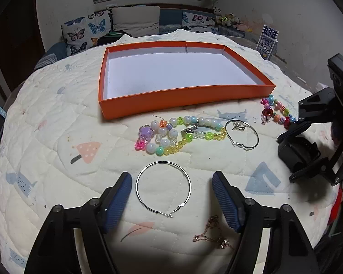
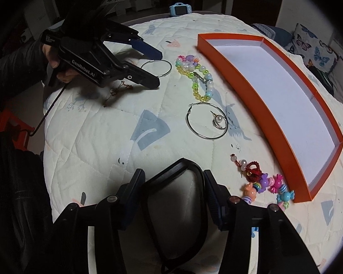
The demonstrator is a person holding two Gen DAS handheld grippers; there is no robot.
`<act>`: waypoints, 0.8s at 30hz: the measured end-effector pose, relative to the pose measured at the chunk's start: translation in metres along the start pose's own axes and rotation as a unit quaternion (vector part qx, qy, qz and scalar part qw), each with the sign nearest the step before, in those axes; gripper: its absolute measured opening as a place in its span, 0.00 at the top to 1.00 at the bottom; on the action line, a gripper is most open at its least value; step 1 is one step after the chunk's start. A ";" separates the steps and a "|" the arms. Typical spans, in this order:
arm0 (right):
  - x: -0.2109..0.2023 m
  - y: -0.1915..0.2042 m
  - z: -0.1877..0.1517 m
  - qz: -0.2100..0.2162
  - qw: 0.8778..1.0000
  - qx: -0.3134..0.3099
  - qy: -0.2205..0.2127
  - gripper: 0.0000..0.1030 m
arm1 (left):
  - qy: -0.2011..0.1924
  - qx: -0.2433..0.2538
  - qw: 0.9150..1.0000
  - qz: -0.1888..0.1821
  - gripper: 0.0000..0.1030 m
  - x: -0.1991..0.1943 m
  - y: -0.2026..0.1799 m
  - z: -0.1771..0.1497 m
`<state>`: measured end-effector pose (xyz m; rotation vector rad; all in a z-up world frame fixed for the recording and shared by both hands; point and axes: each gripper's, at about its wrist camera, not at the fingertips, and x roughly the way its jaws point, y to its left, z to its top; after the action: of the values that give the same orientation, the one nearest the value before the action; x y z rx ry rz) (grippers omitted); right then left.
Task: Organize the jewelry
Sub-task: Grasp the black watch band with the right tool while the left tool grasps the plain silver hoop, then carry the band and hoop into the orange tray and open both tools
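On the quilt, the tray lies farthest back. Before it sit the bead bracelet, a small hoop around a ring, and, rightward, a charm bracelet. Nearer, a big hoop lies between the left gripper fingers; a chain, seemingly, lies nearest.

Left claw open, right claw clamped.

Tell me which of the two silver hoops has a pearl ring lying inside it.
The hoop near the orange tray, beside the pastel bead strand; the pearl ring sits within it. The other hoop, between the left tool's fingers, encloses only quilt.
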<state>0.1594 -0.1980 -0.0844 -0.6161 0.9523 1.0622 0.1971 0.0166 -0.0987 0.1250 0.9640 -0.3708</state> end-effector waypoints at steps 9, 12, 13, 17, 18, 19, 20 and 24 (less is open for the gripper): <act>-0.006 0.002 -0.004 -0.019 0.997 0.073 -0.020 0.45 | 0.000 -0.007 1.000 0.019 0.49 -0.003 0.002 -0.001; -0.011 0.005 -0.009 -0.027 0.994 0.102 -0.032 0.46 | -0.002 -0.012 1.000 0.020 0.50 -0.006 0.002 -0.002; -0.012 0.005 -0.009 -0.029 0.992 0.114 -0.038 0.46 | -0.004 -0.014 1.000 0.020 0.50 -0.007 0.001 -0.003; -0.023 0.004 -0.011 -0.035 0.987 0.146 -0.057 0.46 | -0.026 -0.014 0.999 0.012 0.50 -0.025 -0.004 0.003; -0.025 0.003 -0.010 -0.038 0.986 0.152 -0.060 0.46 | -0.032 -0.013 0.999 0.011 0.50 -0.029 -0.004 0.005; -0.028 0.002 -0.008 -0.040 0.985 0.157 -0.063 0.46 | -0.041 -0.013 0.999 0.010 0.50 -0.036 -0.005 0.009; -0.031 0.000 -0.006 -0.044 0.983 0.163 -0.066 0.46 | -0.047 -0.013 0.999 0.009 0.50 -0.041 -0.005 0.013; -0.041 -0.013 0.007 -0.058 0.979 0.178 -0.077 0.46 | -0.069 -0.020 0.997 0.001 0.50 -0.058 -0.004 0.039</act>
<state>0.1671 -0.2155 -0.0453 -0.2843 0.9301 0.7966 0.1963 0.0166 -0.0288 0.0624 0.8338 -0.3543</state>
